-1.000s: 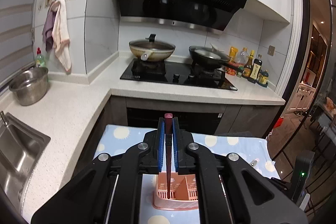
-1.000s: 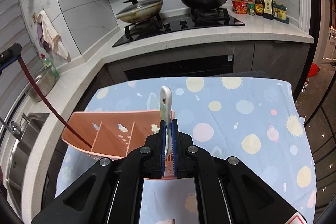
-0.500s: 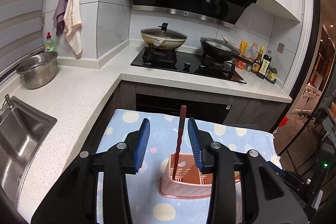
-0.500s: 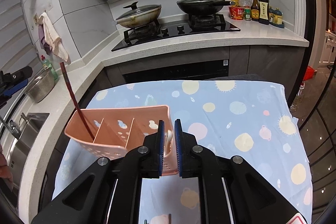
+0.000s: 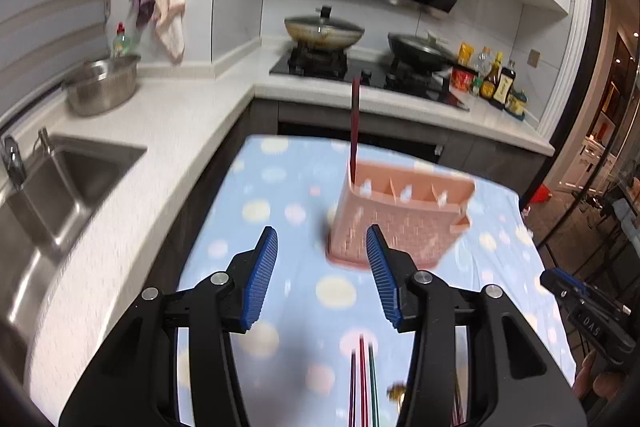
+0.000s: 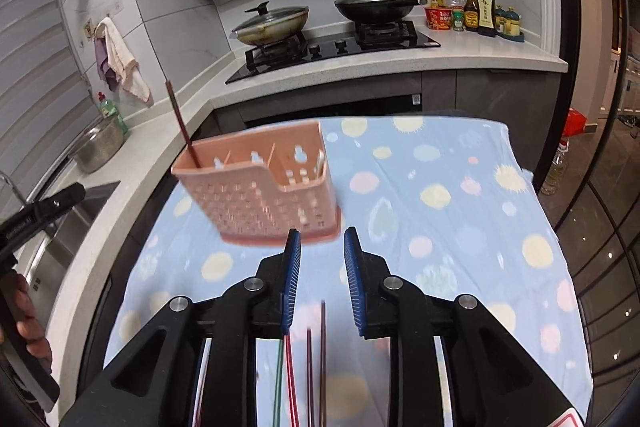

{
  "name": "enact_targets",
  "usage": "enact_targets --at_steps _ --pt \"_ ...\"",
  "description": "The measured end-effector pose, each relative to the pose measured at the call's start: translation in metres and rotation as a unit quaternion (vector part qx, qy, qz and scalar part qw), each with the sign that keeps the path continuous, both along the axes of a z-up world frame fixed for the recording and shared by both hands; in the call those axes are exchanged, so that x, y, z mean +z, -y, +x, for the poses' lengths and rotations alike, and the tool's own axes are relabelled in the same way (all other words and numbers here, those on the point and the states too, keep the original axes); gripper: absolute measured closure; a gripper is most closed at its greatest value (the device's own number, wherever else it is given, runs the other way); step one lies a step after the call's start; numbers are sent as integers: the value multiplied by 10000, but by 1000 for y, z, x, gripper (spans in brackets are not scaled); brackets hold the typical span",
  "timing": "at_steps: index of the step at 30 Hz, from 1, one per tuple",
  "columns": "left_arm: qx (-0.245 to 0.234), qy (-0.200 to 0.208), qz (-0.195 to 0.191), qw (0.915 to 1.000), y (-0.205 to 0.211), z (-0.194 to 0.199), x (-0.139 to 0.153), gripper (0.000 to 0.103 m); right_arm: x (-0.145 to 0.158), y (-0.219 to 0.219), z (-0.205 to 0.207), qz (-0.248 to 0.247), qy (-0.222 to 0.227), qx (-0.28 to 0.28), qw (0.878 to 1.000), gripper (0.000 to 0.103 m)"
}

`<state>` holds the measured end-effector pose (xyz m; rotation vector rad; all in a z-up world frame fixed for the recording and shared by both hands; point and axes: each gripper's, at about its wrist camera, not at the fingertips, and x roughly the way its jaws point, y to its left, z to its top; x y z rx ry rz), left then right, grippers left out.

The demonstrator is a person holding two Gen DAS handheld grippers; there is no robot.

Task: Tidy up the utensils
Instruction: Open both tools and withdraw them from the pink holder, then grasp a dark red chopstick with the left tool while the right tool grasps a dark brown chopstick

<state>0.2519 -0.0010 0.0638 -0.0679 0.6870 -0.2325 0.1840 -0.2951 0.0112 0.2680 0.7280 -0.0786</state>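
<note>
Both tools stand apart from the utensils with nothing between their blue pads. Left tool [image 5: 322,269] has its jaws spread wide and opening further; right tool [image 6: 318,267] shows a narrower gap, also opening. Each points downward at a slant over the surface [image 6: 460,227], which is draped in a blue cloth with pale spots.

Just beyond the pads stands the pink utensil holder [image 6: 264,195], upright and blurred in both views. Its perforated wall hides most of what is inside. A dark red chopstick [image 5: 355,123] rises from its end compartment nearest the sink, leaning a little. In the right wrist view a pale handle tip [image 6: 320,161] peeks over the rim of the opposite end compartment; what it belongs to cannot be made out.

Loose chopsticks [image 6: 310,367] lie on the cloth beneath the tools, red, dark and green ones, cut off by the tool bodies and the lower edge of each view.

Open cloth lies to the right of the holder, up to where the cloth falls over the surface's edge. On the left the white counter and sink [image 5: 52,183] run close alongside. Fingers [image 6: 30,331] wrap the left tool's grip at the far left of the right wrist view.
</note>
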Motion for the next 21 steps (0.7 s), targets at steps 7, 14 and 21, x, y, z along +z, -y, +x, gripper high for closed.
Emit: enact_targets --at_steps 7,14,21 --pt "-24 -683 49 9977 -12 -58 -58 59 -36 -11 -64 -64 -446 -18 9990 80" --pt "-138 -1207 156 9925 -9 -104 -109 59 -82 -27 -112 12 -996 139 9949 80" --pt "-304 -1562 293 9868 -3 -137 -140 59 -113 -41 -134 -28 -1304 303 9910 80"
